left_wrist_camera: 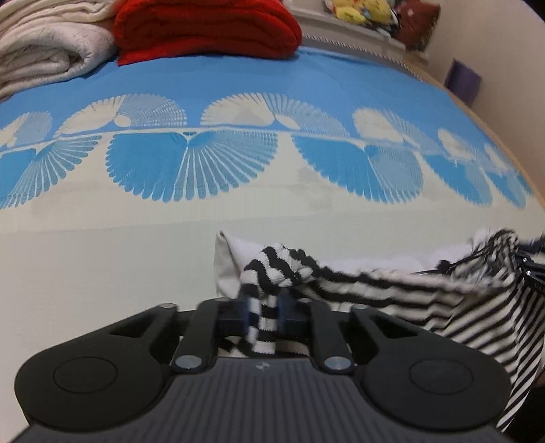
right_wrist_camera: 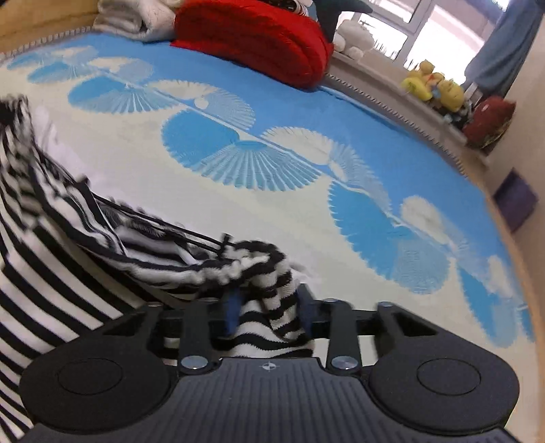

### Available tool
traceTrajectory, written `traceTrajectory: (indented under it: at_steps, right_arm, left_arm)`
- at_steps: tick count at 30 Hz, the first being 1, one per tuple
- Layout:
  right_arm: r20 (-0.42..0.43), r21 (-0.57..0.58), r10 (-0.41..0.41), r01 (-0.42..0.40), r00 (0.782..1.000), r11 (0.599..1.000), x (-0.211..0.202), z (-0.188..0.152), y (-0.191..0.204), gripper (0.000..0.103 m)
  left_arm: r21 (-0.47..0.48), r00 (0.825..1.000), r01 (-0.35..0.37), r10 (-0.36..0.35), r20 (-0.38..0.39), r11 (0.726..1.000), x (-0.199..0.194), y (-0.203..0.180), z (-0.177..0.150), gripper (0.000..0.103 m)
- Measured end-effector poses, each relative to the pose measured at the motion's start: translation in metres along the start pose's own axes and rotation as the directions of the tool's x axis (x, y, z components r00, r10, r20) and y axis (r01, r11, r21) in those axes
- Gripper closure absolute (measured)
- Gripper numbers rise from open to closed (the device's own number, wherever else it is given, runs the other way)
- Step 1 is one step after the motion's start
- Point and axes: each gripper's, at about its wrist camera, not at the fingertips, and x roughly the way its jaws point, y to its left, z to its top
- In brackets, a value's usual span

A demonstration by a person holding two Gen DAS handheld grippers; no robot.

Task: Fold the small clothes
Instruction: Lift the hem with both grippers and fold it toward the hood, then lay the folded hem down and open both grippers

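A small black-and-white striped garment hangs stretched between both grippers above the bed. My left gripper is shut on one bunched corner of it, with fabric bulging above the blue pads. The cloth runs off to the right, where part of the other gripper shows at the frame edge. In the right wrist view my right gripper is shut on the other bunched corner of the striped garment, which runs off to the left and droops. A thin black cord lies along its top edge.
A blue and cream bedspread with fan patterns covers the bed. A folded red blanket and a cream blanket lie at the far end. Yellow plush toys sit on a ledge along the bed's side.
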Motion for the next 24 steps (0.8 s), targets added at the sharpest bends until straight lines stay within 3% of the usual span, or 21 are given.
traceTrajectory:
  at_steps: [3,5,7,8,10,12,13,15,17,19,21,23,24]
  right_arm:
    - [0.11,0.186,-0.004,-0.016,0.994,0.982,-0.011,0.017,-0.026,0.097]
    - [0.187,0.331,-0.037,-0.027,0.982,0.943,-0.021,0.026,-0.048,0.097]
    - [0.204,0.389,-0.063,-0.022,0.977,0.921,-0.02,0.031,-0.056,0.097]
    - [0.175,0.385,-0.066,-0.007,0.982,0.923,-0.012,0.033,-0.054,0.097]
    - [0.032,0.348,-0.051,0.037,0.998,0.937,0.015,0.033,-0.045,0.097]
    - [-0.135,0.268,-0.058,0.093,0.989,0.959,0.045,0.026,-0.031,0.097]
    - [-0.154,0.249,-0.068,0.105,0.986,0.963,0.051,0.026,-0.026,0.098]
    - [-0.054,0.294,-0.115,0.126,0.992,0.948,0.039,0.038,-0.03,0.098]
    - [0.058,0.37,-0.168,0.135,0.984,0.919,0.022,0.048,-0.04,0.097]
    - [0.071,0.383,-0.203,0.161,0.977,0.91,0.022,0.051,-0.043,0.097]
    - [-0.06,0.375,-0.116,0.131,0.991,0.918,0.048,0.044,-0.04,0.097]
    - [-0.254,0.341,-0.035,0.124,0.967,0.932,0.078,0.026,-0.03,0.095]
    - [-0.235,0.315,-0.071,0.145,0.969,0.938,0.074,0.027,-0.025,0.094]
  left_arm:
    - [-0.036,0.996,-0.035,0.038,0.075,0.999,-0.008,0.005,0.011,0.098]
    - [-0.099,0.986,-0.041,0.056,0.154,0.994,-0.016,0.013,0.019,0.098]
    - [-0.128,0.98,-0.043,0.067,0.19,0.991,-0.016,0.015,0.025,0.098]
    - [-0.116,0.982,-0.067,0.086,0.167,0.991,-0.008,0.013,0.027,0.098]
    - [-0.074,0.992,-0.114,0.117,0.044,0.991,0.019,0.008,0.027,0.098]
    - [-0.079,0.988,-0.13,0.123,-0.092,0.988,0.046,0.009,0.024,0.098]
    - [-0.114,0.989,-0.129,0.119,-0.092,0.985,0.049,0.011,0.026,0.098]
    - [-0.164,0.994,-0.105,0.104,-0.009,0.981,0.04,0.015,0.035,0.098]
    - [-0.193,0.991,-0.071,0.091,0.095,0.979,0.026,0.017,0.043,0.098]
    - [-0.163,0.984,-0.086,0.11,0.143,0.983,0.024,0.012,0.048,0.098]
    - [-0.111,0.984,-0.156,0.164,0.068,0.982,0.042,0.002,0.046,0.098]
    - [-0.068,0.98,-0.171,0.163,-0.119,0.983,0.071,-0.002,0.037,0.093]
    - [-0.053,0.977,-0.17,0.161,-0.141,0.984,0.073,-0.004,0.033,0.092]
